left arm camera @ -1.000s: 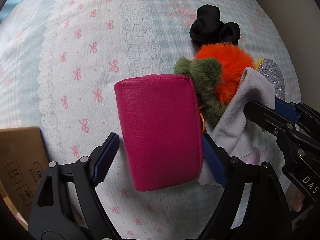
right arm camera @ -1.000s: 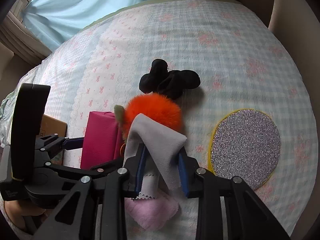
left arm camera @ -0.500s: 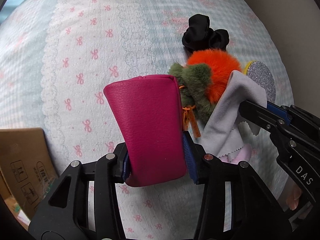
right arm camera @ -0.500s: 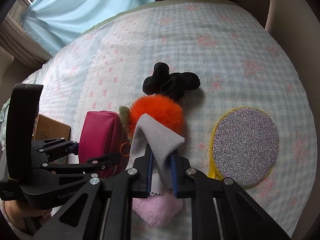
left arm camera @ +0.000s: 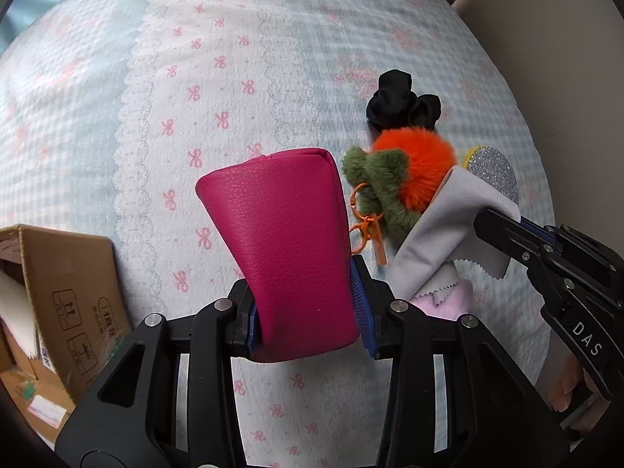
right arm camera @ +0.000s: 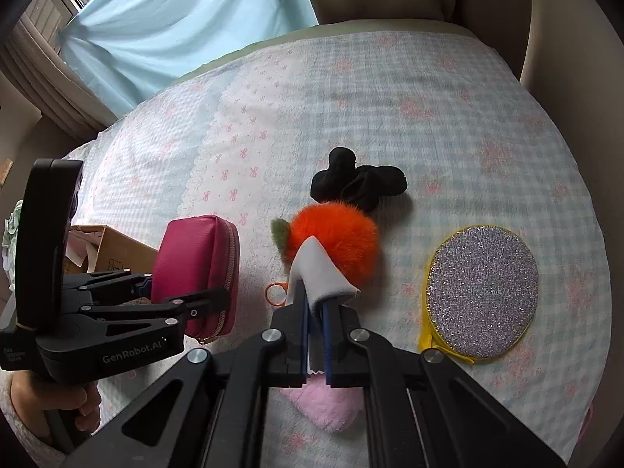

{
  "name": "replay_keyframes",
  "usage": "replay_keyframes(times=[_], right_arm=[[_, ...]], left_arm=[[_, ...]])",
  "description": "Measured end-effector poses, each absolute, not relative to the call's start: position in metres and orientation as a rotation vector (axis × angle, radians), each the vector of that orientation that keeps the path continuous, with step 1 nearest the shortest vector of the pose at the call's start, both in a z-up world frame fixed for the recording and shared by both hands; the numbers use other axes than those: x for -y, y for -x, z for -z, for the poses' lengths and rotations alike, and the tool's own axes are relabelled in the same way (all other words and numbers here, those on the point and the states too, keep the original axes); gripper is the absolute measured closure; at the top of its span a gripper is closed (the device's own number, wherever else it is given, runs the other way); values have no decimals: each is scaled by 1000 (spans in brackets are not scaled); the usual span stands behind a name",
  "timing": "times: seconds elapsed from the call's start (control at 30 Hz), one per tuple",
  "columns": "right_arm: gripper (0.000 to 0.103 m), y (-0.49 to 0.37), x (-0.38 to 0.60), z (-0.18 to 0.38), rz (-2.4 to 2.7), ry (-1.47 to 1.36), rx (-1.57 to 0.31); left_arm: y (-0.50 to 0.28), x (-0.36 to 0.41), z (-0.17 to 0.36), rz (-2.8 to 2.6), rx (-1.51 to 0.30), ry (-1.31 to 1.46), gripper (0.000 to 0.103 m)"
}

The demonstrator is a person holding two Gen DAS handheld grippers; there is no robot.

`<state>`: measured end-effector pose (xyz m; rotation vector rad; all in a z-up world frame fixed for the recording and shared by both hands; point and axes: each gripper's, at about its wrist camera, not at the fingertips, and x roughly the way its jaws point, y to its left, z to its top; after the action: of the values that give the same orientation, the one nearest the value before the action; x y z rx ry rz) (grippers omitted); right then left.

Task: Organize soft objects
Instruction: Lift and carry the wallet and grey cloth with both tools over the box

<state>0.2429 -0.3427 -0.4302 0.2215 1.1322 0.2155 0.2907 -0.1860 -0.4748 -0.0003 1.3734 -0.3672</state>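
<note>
My left tool (left arm camera: 308, 308) is clamped on the pink pouch (left arm camera: 288, 241), raised above the bed (left arm camera: 195, 78) near its left edge; my right tool (right arm camera: 316, 335) pinches the grey cloth (right arm camera: 319, 273). I'd lift both clear, keeping firm pressure, then swing the pouch toward the cardboard box (left arm camera: 58, 273).

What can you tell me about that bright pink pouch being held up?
The bright pink pouch is a soft, boxy case of pebbled leather-like material, with a gold-toned zipper running round its edge, shut as far as shows. The left gripper pinches its lower end between blue-padded fingers, squeezing it narrower there. It looks lifted clear of the patterned bedspread, tilted, beside a furry orange-and-green keychain.
</note>
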Motion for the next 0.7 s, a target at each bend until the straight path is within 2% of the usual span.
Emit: replay_keyframes(times=[0.3, 0.7], right_arm=[[98, -225, 336, 379, -214, -199, -1050], [98, -173, 316, 271, -224, -152, -927]], left_arm=[[-266, 164, 442, 361, -1306, 47, 68], [-222, 131, 317, 342, -1153, 120, 68]])
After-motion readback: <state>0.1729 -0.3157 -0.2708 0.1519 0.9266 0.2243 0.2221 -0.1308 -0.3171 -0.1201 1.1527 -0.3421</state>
